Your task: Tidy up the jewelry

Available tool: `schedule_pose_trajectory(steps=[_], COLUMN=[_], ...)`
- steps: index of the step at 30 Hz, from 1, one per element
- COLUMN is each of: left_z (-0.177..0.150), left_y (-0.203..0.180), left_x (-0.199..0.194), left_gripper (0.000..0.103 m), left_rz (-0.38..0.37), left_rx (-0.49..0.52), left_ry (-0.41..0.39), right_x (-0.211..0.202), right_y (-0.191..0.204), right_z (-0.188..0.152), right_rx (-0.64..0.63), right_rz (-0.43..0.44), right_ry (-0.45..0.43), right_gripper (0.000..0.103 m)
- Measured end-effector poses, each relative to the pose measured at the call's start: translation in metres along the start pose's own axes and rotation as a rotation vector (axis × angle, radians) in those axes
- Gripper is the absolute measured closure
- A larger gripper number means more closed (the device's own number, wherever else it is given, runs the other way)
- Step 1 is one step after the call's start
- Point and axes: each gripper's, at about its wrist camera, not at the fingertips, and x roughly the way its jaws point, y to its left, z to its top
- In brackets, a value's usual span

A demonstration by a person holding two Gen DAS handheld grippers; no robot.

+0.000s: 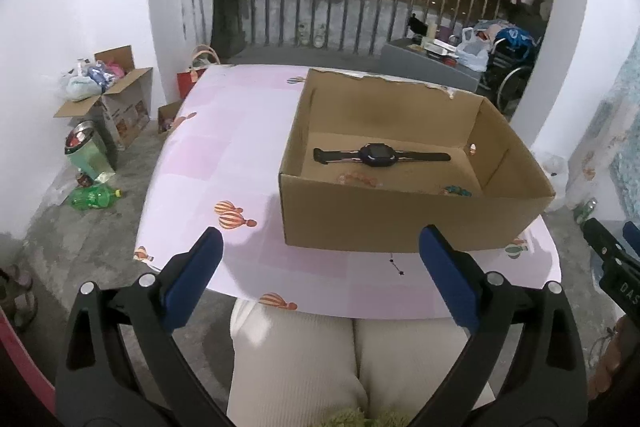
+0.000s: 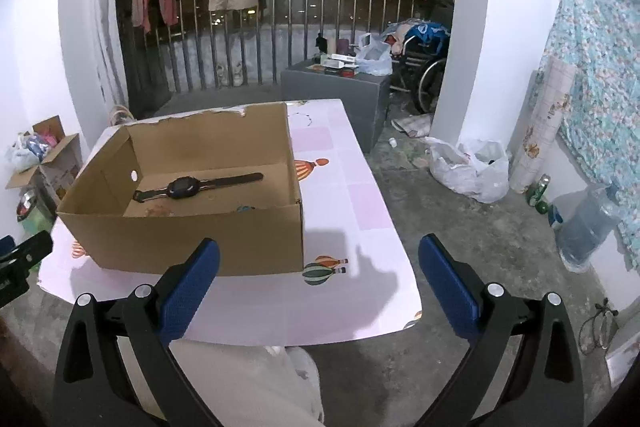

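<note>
You are holding both grippers back at the near edge of the worktop (image 1: 224, 147), and both are empty. The left gripper (image 1: 320, 247) has its fingers (image 1: 200, 267) spread wide apart with nothing between them. The right gripper (image 2: 320, 251) is the same, wide and empty.

The cardboard box (image 1: 380, 219) is sitting on the pink cloth with the balloon pictures. From your left gripper it is at about 1 o'clock. From your right gripper it is at about 11 o'clock. Inside it a dark smartwatch (image 1: 378, 155) is lying flat with its strap stretched out. Two more small things are lying by the near wall: a little pink-orange piece (image 1: 356, 179) and a little teal piece (image 1: 456, 191). The wall is hiding most of them, so you cannot tell what they are.

One thing is looking left out. A thin dark chain with a tiny star (image 1: 396, 265) is lying on the cloth just in front of the box, at 12 o'clock from your left gripper. Far off, past the box on the right side, another thin necklace (image 2: 306, 118) is lying on the cloth.

The star chain seems the best one to go for. It is thin and flat, so come down slowly, put one finger on each side, and pinch at the star. Lift it high over the wall before letting go, so it is not catching on the edge.
</note>
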Motion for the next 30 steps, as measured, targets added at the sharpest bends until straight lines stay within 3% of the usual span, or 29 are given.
schedule_pose_trajectory(steps=[6,12,20,30], left_z=[0.005,0.009,0.010,0.008], left_y=[-0.005,-0.009,0.003,0.007], left_x=[0.000,0.000,0.015,0.028], left_gripper=[0.008,0.008,0.008,0.008], left_rz=[0.044,0.108,0.139,0.152], left_rx=[0.013,0.012,-0.037,-0.027], left_ry=[-0.011,-0.018,0.056,0.133], right_x=[0.007,0.016,0.027,0.031], right_y=[0.004,0.008,0.019,0.031], right_z=[-0.002,0.001,0.003,0.007], right_rx=[-0.018,-0.024,-0.038,-0.072], right_rz=[-0.009,0.050,0.090,0.084], right_ry=[0.023,0.073,0.147,0.165], right_gripper=[0.006,0.006,0.006,0.006])
